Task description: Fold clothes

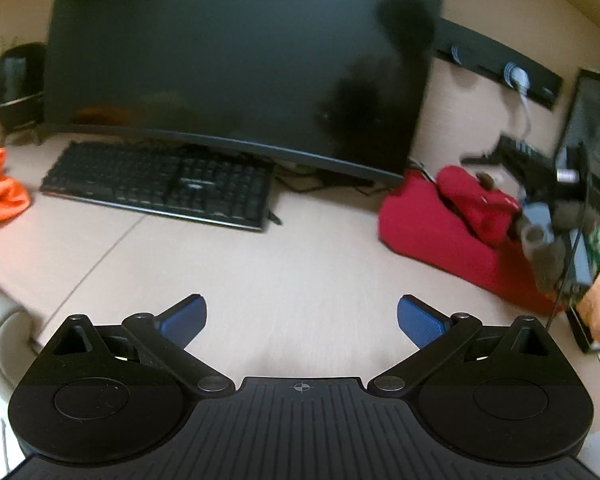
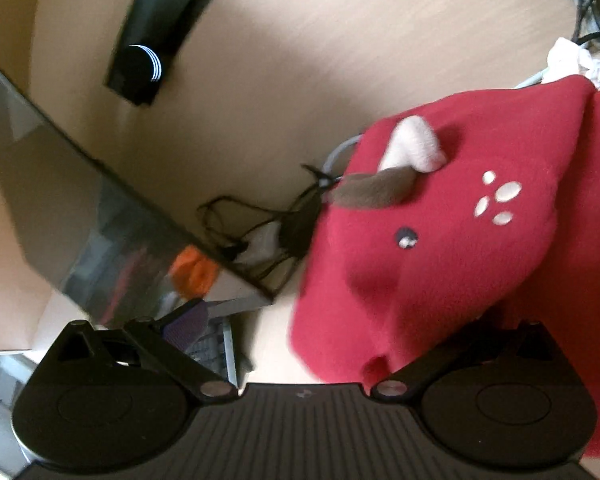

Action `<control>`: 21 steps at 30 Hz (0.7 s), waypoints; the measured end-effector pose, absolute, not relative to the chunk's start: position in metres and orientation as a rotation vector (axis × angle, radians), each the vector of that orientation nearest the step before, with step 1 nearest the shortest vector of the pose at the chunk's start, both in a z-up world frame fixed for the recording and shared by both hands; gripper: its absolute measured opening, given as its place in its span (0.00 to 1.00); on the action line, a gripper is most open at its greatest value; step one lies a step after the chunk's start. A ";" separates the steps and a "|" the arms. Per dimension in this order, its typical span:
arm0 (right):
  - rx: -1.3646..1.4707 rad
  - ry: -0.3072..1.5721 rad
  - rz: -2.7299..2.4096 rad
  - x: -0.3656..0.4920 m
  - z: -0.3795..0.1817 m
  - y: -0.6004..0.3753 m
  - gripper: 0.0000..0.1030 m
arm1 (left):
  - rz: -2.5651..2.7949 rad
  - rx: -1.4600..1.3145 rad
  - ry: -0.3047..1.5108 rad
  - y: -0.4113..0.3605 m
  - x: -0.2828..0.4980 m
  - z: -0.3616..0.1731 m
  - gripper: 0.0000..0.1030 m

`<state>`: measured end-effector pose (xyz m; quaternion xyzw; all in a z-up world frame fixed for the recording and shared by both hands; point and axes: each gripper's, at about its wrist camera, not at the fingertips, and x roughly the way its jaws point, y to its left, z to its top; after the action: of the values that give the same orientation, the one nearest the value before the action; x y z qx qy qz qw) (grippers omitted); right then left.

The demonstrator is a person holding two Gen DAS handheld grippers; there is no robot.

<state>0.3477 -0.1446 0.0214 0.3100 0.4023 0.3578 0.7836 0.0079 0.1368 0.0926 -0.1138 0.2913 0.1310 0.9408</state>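
Note:
A red fleece garment [image 1: 452, 220] lies bunched on the desk at the right, by the monitor's corner. In the right wrist view the red garment [image 2: 460, 240] fills the right half, showing a hood with a beige-and-brown ear and white paw print. My left gripper [image 1: 302, 320] is open and empty above bare desk. My right gripper [image 2: 300, 328] is open; its left finger [image 2: 184, 324] shows, the right one is hidden under the red fabric. The right gripper also appears blurred at the garment in the left wrist view [image 1: 540, 220]. An orange garment [image 1: 0, 188] lies at the far left.
A large dark monitor [image 1: 240, 52] stands at the back with a black keyboard [image 1: 160, 184] under it. A black speaker [image 1: 18, 84] is at back left. A black power strip [image 1: 500, 68] hangs on the wall. Tangled cables [image 2: 260, 232] lie behind the monitor corner.

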 end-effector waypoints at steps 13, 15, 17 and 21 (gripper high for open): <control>0.765 0.701 0.910 0.317 0.099 -0.172 1.00 | 0.176 -0.205 0.582 0.125 0.034 0.094 1.00; 0.735 0.663 0.896 0.320 0.118 -0.171 1.00 | 0.165 -0.199 0.580 0.121 0.036 0.095 1.00; 0.689 0.637 0.864 0.325 0.137 -0.169 1.00 | 0.155 -0.190 0.571 0.118 0.036 0.097 1.00; 0.619 0.610 0.751 0.341 0.169 -0.161 1.00 | 0.158 -0.178 0.549 0.120 0.032 0.101 1.00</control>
<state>0.3407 -0.1611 0.1689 0.2930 0.2887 0.3551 0.8395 0.0316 0.1201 0.1005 -0.0876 0.2706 0.0778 0.9555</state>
